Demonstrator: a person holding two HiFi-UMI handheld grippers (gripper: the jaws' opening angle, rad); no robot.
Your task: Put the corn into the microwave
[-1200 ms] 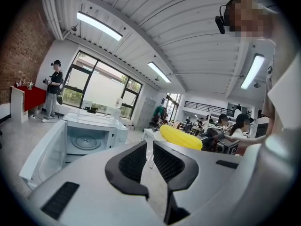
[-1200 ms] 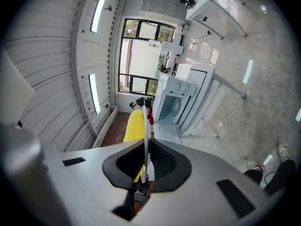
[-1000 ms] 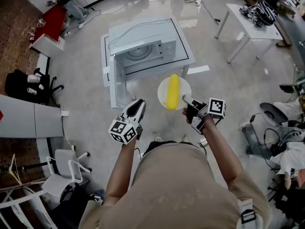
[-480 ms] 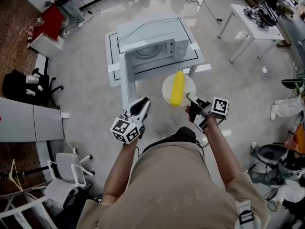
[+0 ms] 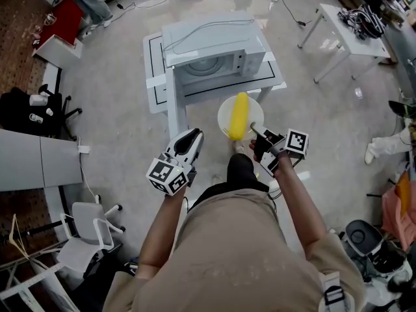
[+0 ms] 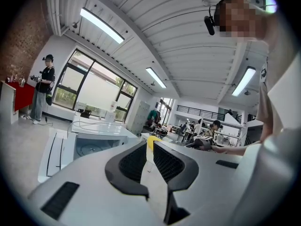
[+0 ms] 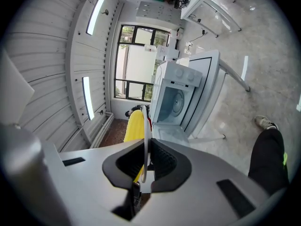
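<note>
A yellow corn cob [image 5: 238,114] lies on a white plate [image 5: 223,113]. My right gripper [image 5: 257,135] is shut on the plate's near rim and holds it level, just in front of the microwave's table [image 5: 155,57]. The white microwave [image 5: 214,51] stands on that table with its door [image 5: 173,106] swung open to the left, and its cavity shows. In the right gripper view the plate rim [image 7: 147,142] sits between the pads, with the corn [image 7: 135,125] beyond and the microwave [image 7: 175,102] ahead. My left gripper [image 5: 193,137] is shut and empty, near the door's edge.
A second white table [image 5: 344,34] with cables stands at the upper right. A grey desk [image 5: 32,164] and a white office chair [image 5: 88,223] are at the left. A person [image 5: 91,2] stands at the far back left. My own leg [image 5: 239,171] is below the plate.
I have stepped toward the microwave. Both grippers and the plate with the corn are closer to its table. The right gripper's hold on the plate is the same.
</note>
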